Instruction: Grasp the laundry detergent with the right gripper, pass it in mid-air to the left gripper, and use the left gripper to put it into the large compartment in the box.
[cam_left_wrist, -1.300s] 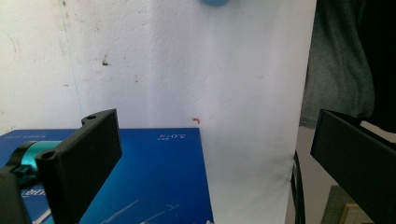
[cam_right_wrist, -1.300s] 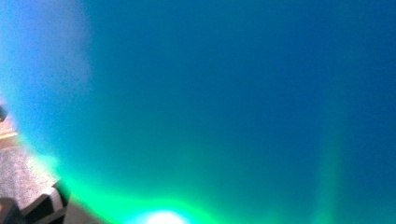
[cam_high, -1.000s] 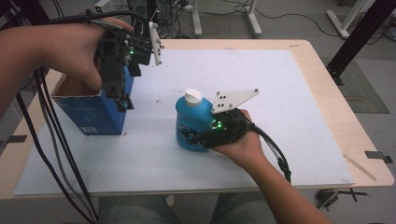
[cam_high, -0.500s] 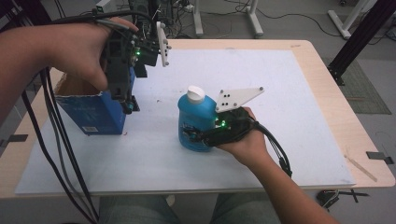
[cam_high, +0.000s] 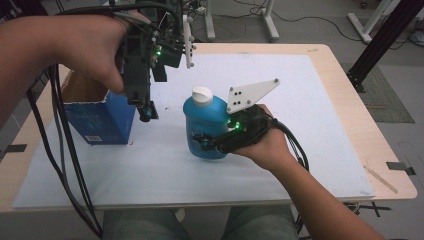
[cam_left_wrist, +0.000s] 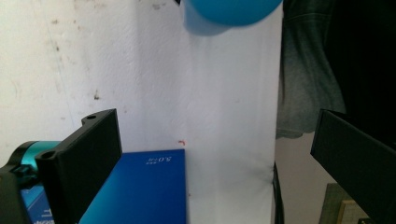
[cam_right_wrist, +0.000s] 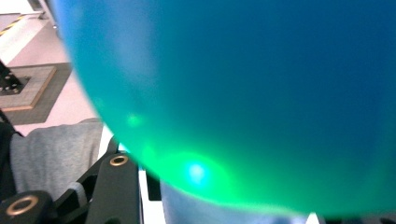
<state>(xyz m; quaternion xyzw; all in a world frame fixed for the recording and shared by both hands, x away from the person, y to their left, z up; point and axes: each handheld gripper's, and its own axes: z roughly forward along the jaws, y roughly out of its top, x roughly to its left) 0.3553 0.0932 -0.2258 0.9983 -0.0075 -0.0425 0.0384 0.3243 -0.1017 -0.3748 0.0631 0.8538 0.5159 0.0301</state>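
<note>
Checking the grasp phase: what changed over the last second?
The right gripper, jaws having just closed, is shut on the blue bottle and has lifted it slightly off the white mat. The left gripper, jaws open and empty, drifted up and a bit right beside the blue box. Box and mat stayed put.

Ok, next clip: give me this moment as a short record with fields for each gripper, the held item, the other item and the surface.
right gripper: shut on the blue bottle, side grip
blue bottle: upright, white cap on
left gripper: open, nothing between the jaws, above the blue box
blue box: open top, standing at the table's left
white mat: covers the wooden table
</note>
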